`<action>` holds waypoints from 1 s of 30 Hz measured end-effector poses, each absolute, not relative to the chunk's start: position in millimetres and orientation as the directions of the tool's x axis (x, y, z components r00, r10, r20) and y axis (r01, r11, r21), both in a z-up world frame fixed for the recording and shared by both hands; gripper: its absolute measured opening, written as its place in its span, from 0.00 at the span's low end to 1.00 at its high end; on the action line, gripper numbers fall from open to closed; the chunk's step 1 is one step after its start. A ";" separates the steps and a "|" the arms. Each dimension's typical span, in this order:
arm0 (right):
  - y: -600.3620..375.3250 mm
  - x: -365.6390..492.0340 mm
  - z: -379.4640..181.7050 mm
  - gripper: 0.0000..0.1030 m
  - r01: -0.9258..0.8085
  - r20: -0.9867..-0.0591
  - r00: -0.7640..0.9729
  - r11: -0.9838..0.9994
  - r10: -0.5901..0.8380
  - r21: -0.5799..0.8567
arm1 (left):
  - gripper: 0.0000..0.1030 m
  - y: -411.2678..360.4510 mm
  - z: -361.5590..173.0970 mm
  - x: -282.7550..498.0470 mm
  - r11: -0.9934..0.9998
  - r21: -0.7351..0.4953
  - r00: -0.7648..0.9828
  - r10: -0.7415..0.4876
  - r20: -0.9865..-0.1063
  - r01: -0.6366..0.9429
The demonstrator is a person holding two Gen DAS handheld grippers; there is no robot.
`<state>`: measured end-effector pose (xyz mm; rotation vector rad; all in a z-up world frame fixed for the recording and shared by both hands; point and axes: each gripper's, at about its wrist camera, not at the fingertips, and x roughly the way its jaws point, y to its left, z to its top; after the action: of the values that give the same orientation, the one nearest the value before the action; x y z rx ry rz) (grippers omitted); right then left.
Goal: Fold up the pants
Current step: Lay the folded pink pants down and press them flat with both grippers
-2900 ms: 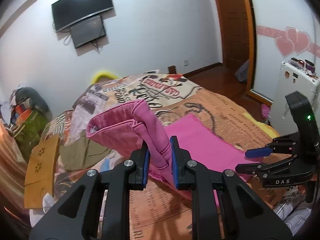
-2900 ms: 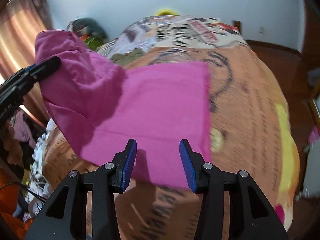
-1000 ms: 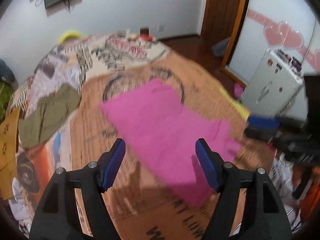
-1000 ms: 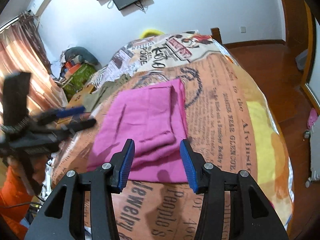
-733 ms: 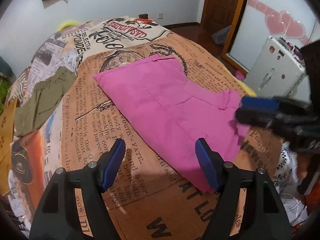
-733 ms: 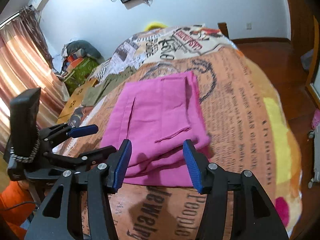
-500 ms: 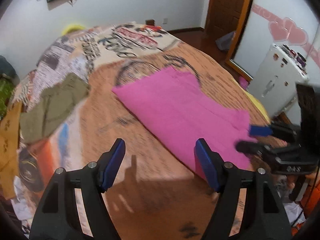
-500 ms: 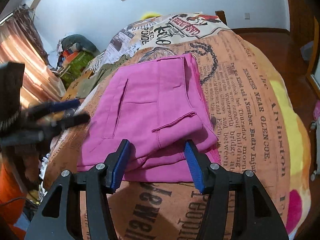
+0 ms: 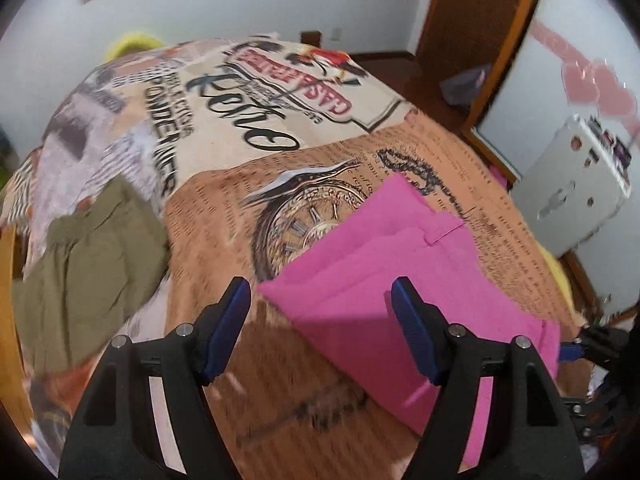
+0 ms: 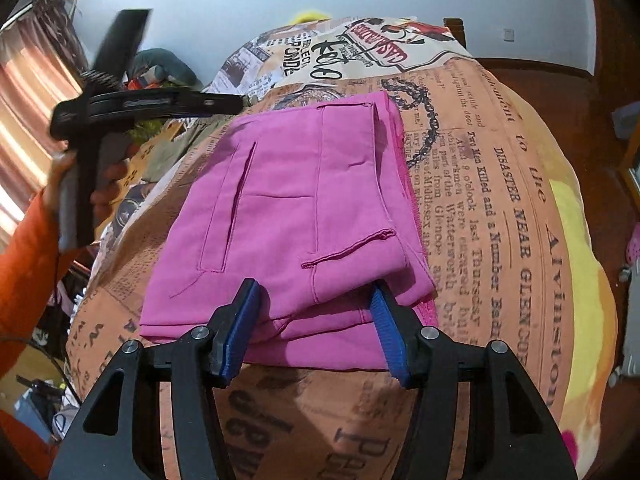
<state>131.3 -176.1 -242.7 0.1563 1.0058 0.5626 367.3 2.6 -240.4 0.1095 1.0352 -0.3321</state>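
Note:
The pink pants (image 10: 296, 216) lie folded flat on the bed, with a pocket slit facing up. In the left wrist view the pink pants (image 9: 400, 272) lie ahead and to the right. My left gripper (image 9: 322, 328) is open and empty, hovering over the pants' left edge. My right gripper (image 10: 312, 324) is open and empty, low over the near edge of the folded pants. The left gripper (image 10: 224, 104) also shows in the right wrist view, raised at the far left of the pants.
The bed carries a newspaper-print cover (image 9: 248, 184). An olive-green garment (image 9: 88, 264) lies on its left side. A white cabinet (image 9: 572, 200) stands to the right by a wooden door (image 9: 472, 20). Clutter and curtains (image 10: 24, 92) sit left of the bed.
My left gripper let go of the lifted pink fabric, opened, and moved up and left. The pants now lie folded flat. My right gripper came lower and closer to their near edge.

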 end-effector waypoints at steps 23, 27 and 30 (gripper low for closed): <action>-180.7 216.8 -254.2 0.51 -0.403 -0.802 0.423 0.881 0.420 0.249 | 0.05 56.2 -273.1 326.8 0.962 -0.058 0.444 -0.176 -0.879 0.266; -177.9 223.5 -252.8 0.51 -0.390 -0.805 0.436 0.890 0.403 0.235 | 0.05 65.5 -268.1 286.4 0.976 -0.074 0.462 -0.163 -0.872 0.205; -175.7 222.3 -251.3 0.51 -0.393 -0.800 0.437 0.887 0.412 0.242 | 0.05 72.6 -261.5 260.3 0.985 -0.075 0.484 -0.143 -0.863 0.158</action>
<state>222.3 -175.7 -251.3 0.0209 1.0006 0.5005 260.3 72.6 -261.5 0.0154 1.0498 -0.1832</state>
